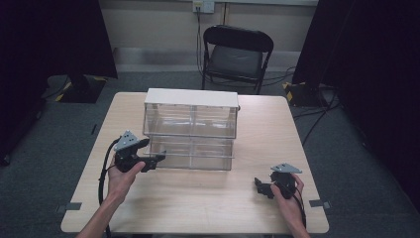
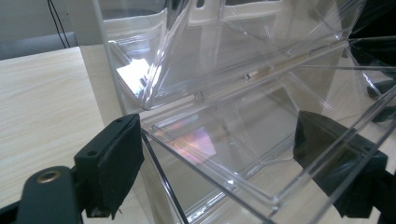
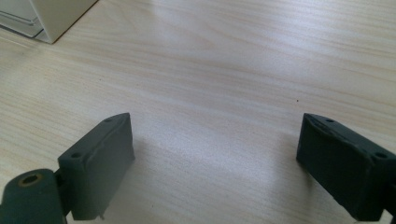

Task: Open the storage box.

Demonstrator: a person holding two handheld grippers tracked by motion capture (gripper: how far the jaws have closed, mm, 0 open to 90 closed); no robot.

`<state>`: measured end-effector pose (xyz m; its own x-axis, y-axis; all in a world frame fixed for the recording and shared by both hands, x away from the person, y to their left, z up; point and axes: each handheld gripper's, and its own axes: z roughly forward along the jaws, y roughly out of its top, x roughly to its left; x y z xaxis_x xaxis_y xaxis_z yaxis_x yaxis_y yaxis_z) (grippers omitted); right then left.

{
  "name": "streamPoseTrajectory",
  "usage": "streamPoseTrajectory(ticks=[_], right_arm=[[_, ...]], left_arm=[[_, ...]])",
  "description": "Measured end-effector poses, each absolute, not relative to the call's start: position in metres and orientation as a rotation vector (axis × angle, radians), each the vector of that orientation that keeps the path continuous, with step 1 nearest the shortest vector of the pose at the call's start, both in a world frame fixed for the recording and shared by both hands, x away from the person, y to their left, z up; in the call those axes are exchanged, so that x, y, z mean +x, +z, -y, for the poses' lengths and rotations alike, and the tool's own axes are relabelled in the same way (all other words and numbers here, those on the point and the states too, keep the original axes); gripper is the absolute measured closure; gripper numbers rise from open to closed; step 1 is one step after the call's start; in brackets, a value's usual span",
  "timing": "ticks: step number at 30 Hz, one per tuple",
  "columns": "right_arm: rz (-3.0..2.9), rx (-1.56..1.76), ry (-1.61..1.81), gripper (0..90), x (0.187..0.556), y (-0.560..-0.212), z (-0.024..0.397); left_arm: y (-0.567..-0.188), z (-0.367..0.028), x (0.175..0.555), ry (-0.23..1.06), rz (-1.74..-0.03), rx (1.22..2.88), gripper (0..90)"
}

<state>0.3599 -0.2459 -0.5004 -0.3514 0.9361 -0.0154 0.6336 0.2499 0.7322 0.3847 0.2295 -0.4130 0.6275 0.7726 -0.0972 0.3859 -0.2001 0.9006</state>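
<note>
A clear plastic drawer cabinet (image 1: 190,124) with a white top stands at the middle of the table. Its lower left drawer (image 1: 173,152) is pulled out a little toward me. My left gripper (image 1: 152,151) is at that drawer's front left corner, open. In the left gripper view the drawer (image 2: 201,140) has its clear front wall running between the wide-apart jaws; one jaw is outside to the left, the other shows through the plastic. Whether they touch it is unclear. My right gripper (image 1: 260,187) hovers open over bare wood (image 3: 212,70) at the front right, holding nothing.
The light wooden table (image 1: 208,208) has free room in front of and beside the cabinet. A black folding chair (image 1: 236,54) stands behind the table. Dark curtains hang left and right, and cables lie on the grey floor (image 1: 317,114).
</note>
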Motion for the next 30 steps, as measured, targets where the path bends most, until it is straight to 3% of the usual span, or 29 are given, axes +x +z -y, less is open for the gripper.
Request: streamPoseTrajectory(ticks=[30], right_arm=[[-2.075,1.427,0.890,10.4,0.3600,-0.5004,0.2459]], left_arm=[[-0.4081,-0.2281,0.3877,0.476,-0.931,1.805,15.9]])
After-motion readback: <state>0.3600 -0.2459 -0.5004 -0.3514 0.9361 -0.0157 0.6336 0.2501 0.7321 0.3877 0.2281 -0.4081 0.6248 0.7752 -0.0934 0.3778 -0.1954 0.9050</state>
